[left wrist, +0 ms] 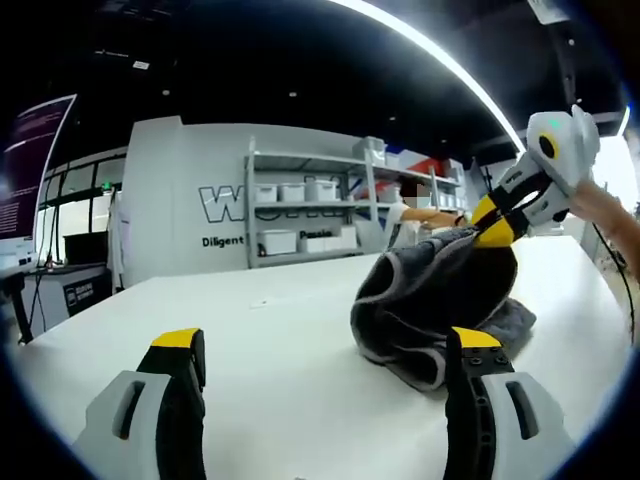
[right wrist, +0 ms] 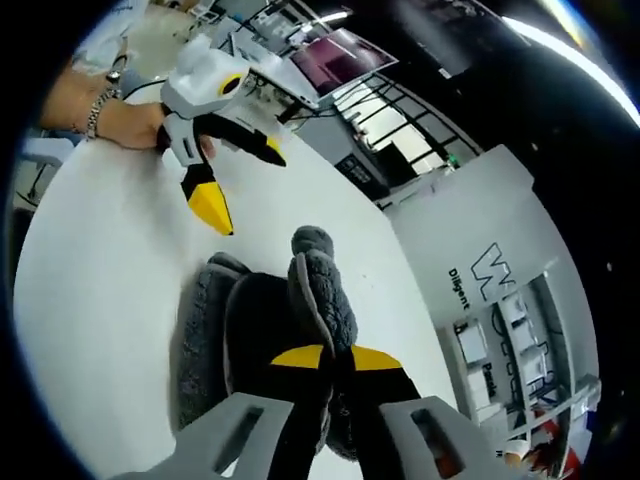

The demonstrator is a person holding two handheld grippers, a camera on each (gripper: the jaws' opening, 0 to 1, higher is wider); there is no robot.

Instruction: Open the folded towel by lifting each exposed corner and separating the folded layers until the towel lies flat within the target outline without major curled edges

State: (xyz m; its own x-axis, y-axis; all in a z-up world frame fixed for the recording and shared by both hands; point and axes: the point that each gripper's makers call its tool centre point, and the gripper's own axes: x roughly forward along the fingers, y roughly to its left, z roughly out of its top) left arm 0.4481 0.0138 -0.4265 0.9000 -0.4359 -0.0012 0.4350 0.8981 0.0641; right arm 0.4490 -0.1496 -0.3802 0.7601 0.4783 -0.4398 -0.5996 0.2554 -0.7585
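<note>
Right gripper view: right gripper (right wrist: 335, 358) jaws pinching grey towel (right wrist: 260, 340), lifting a layer off bench (right wrist: 100, 300) | left gripper (right wrist: 240, 185) jaws hanging wide, waiting nearby.

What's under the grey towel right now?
The white table lies under the towel, which the right gripper pinches and lifts at a fold. Anything beneath the bunched layers is covered, including any target outline.
</note>
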